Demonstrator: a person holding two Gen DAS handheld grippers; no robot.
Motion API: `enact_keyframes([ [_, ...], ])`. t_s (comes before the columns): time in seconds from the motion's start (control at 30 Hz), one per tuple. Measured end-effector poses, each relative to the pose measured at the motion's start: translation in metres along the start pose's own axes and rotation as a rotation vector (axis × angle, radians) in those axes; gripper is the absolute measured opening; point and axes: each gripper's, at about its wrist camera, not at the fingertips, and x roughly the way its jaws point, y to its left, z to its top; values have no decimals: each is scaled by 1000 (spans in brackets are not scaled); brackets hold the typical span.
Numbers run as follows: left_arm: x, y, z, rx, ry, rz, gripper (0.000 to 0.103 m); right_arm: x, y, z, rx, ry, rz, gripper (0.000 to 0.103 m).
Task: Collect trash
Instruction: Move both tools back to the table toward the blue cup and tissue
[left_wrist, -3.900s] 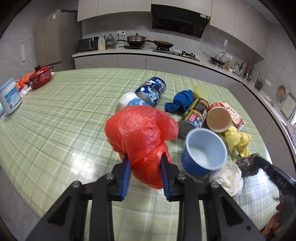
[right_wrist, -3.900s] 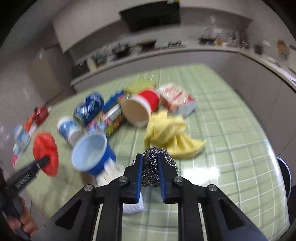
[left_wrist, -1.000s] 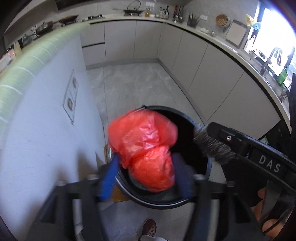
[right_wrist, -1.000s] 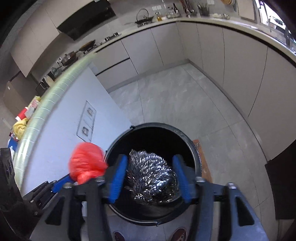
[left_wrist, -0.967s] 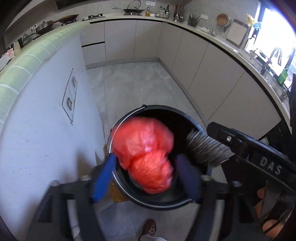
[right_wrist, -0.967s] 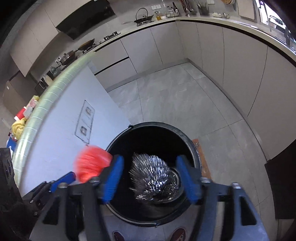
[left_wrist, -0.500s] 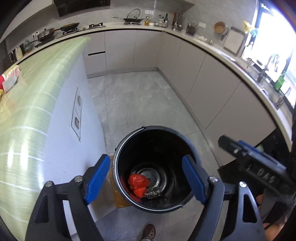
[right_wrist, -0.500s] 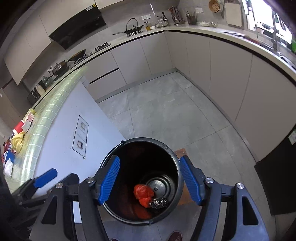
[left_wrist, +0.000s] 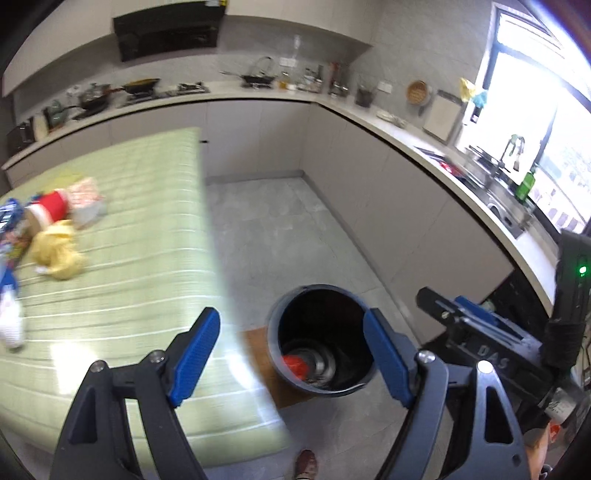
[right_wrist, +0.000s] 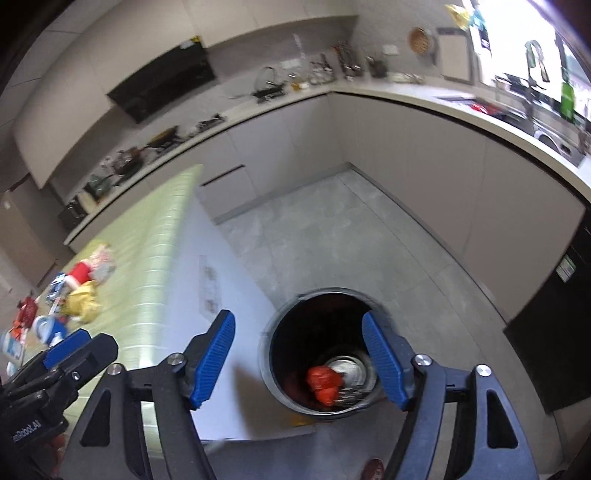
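Bin (right_wrist: 275, 373) black, red bag (right_wrist: 322, 382) inside. Table (left_wrist: 140, 280) cloth pale green with white check lines. Pads (left_wrist: 194, 354) blue, gripper frames black. Floor (left_wrist: 280, 236) grey. Yellow rag (left_wrist: 59, 254), red cup (left_wrist: 50, 208).

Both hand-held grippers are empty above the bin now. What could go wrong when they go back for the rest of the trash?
The left hand-held gripper and right hand-held gripper travel close together, so they could collide. The yellow cloth and red cup lie tightly beside other litter, so a grab may knock neighbours off the table.
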Motion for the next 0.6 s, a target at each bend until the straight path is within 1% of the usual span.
enact_keyframes([
  [0.03, 0, 12, -3, -7, -3, 17, 81, -2, 17, -3, -11, -5, 17, 76],
  [0.1, -10, 51, -10, -39, -5, 61, 81, -2, 52, -9, -40, -8, 50, 77],
  [0.2, -28, 96, -23, -87, -13, 122, 81, 5, 104, -20, -78, 7, 103, 77],
  [0.43, -72, 219, -54, -206, -45, 266, 81, 21, 226, -55, -190, 29, 188, 77],
  [0.6, -96, 289, -72, -281, -46, 321, 81, 29, 292, -83, -225, 58, 222, 77],
])
